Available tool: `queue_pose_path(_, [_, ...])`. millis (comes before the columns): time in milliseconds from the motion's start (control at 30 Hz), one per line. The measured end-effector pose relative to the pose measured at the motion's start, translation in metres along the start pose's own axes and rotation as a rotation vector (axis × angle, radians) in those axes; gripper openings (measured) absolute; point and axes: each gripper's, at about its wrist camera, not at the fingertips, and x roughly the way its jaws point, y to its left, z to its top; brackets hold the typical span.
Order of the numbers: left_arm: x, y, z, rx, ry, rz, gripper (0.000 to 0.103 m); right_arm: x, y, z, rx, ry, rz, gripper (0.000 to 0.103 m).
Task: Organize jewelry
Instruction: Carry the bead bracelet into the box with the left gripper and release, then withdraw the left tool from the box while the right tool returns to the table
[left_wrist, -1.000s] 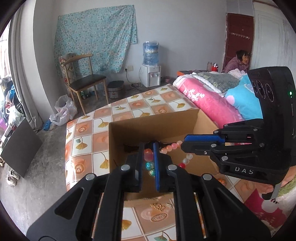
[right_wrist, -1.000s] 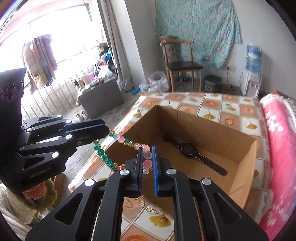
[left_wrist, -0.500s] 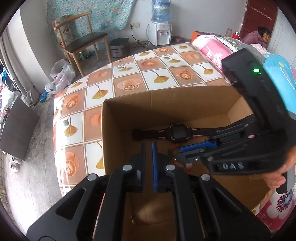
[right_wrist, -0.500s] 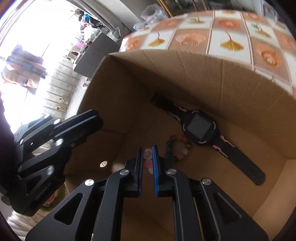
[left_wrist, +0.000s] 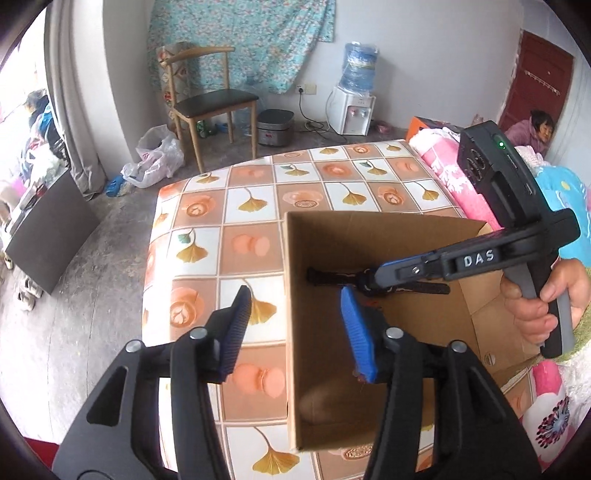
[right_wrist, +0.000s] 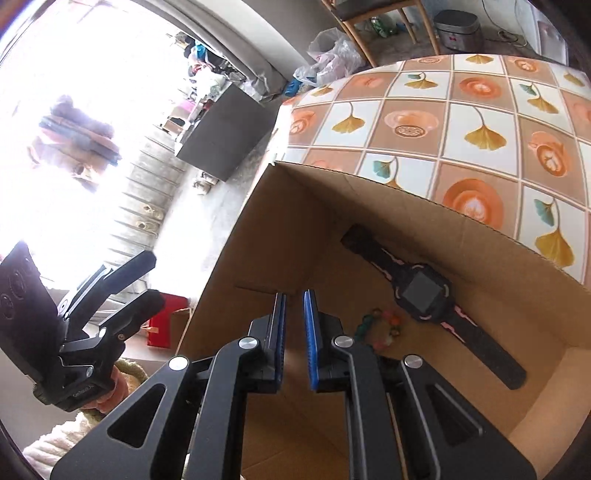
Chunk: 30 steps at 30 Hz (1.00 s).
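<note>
1. The left gripper (left_wrist: 295, 325) hangs over the left wall of the cardboard box (left_wrist: 291, 314); its jaws have just been opening and now stand wide, one finger outside the box, the other inside. Only that cardboard wall lies between them, untouched by either pad.
2. The right gripper (right_wrist: 294, 332) reaches down into the box (right_wrist: 258, 229) with its blue pads nearly together; a thin gap shows between them and nothing is seen in it.
3. The beaded bracelet (right_wrist: 380, 326) lies in a loose heap on the box floor, just right of the right gripper's fingers and free of both grippers. In the left wrist view it is almost wholly hidden behind the right gripper (left_wrist: 384, 275).
4. A black watch (right_wrist: 424, 295) with pink trim lies flat along the far wall of the box, its strap stretched out, just beyond the bracelet.
5. The box stands on a table (left_wrist: 258, 206) covered with a cloth of ginkgo leaves and orange squares.
6. The person's right hand (left_wrist: 543, 302) grips the handle of the right gripper at the box's right side.
7. Behind the table stand a wooden chair (left_wrist: 210, 107), a water dispenser (left_wrist: 352, 110), a rice cooker (left_wrist: 275, 125) and plastic bags (left_wrist: 155, 158) on the floor; a floral sheet (left_wrist: 236, 40) hangs on the wall.
8. Pink bedding (left_wrist: 450, 177) lies beside the table, and another person (left_wrist: 532, 133) sits near a red door.
</note>
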Motion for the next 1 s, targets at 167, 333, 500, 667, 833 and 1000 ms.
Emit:
queue_pose_path(167, [0.006,0.009,-0.021,-0.026,0.024,-0.003,0.053,0.027,-0.015,-0.018,0.055,0.175,-0.078,0.014])
queue_pose_path(333, [0.012,0.016,-0.034,-0.057,0.033,-0.023,0.053,0.062,-0.036,-0.029,0.181,0.334,-0.131,0.029])
queue_pose_path(500, [0.018,0.021,-0.041,-0.082,0.035,-0.048,0.053,0.074,-0.038,-0.008,0.247,0.272,-0.037,0.030])
queue_pose_path(667, [0.021,0.028,-0.045,-0.106,0.037,-0.062,0.053,0.058,-0.018,0.015,0.215,0.121,0.165,0.031])
queue_pose_path(833, [0.019,0.031,-0.050,-0.108,0.030,-0.075,0.054,0.061,-0.018,0.002,0.232,0.219,-0.020,0.034])
queue_pose_path(1000, [0.027,0.030,-0.054,-0.111,0.043,-0.085,0.057,0.082,-0.036,-0.012,0.319,0.311,-0.065,0.040])
